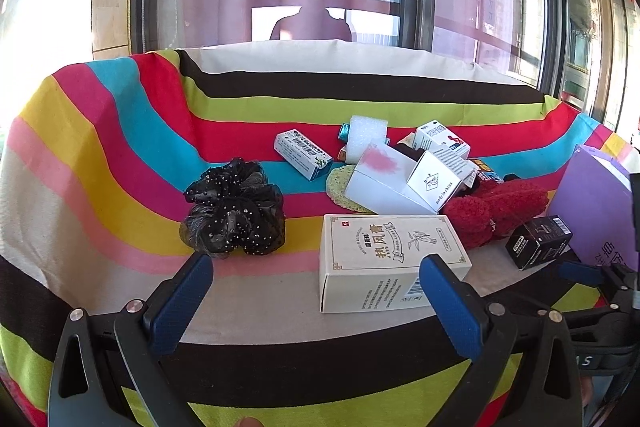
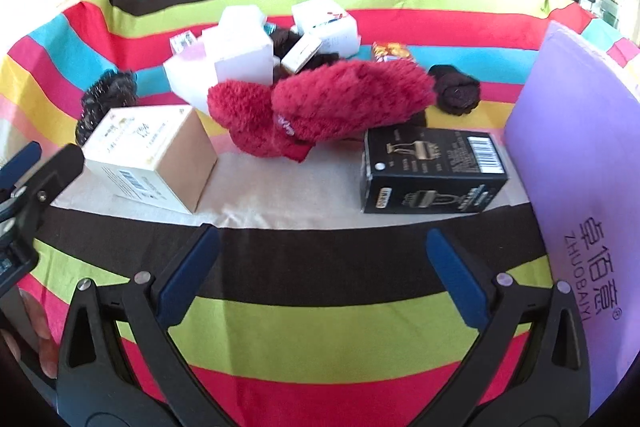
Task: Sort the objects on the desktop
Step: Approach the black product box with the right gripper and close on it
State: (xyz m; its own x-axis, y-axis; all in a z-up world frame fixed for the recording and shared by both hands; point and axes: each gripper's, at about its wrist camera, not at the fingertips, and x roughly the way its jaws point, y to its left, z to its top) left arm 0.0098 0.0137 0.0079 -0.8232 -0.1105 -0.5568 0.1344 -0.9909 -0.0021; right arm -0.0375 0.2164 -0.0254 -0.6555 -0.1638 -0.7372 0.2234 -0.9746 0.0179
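The left hand-held gripper (image 1: 316, 281) has its two blue fingers spread wide, and nothing is between them. It hangs just in front of a cream box (image 1: 388, 259) with dark writing on top, and its right finger shows in front of that box's near corner; I cannot tell if they touch. The right hand-held gripper (image 2: 324, 263) is spread wide too and holds nothing. It hangs over the striped cloth (image 2: 320, 323) that covers the worktop. A black box (image 2: 432, 171) with a white barcode lies just past it, flat on a pale stripe. The cream box (image 2: 150, 157) lies to the left of the black box, well apart from it. Behind and between them sits a pair of fluffy red socks (image 2: 320, 107), one leaning on the other. A black hair scrunchie (image 1: 236, 207) with tiny shiny dots sits to the left of the cream box, near it. Farther back is a heap of small white boxes (image 1: 400, 179), some tipped on each other. A little dark bundle (image 2: 456, 89) lies alone on the right. A tall purple board (image 2: 580, 187) with dark letters stands up at the right edge.
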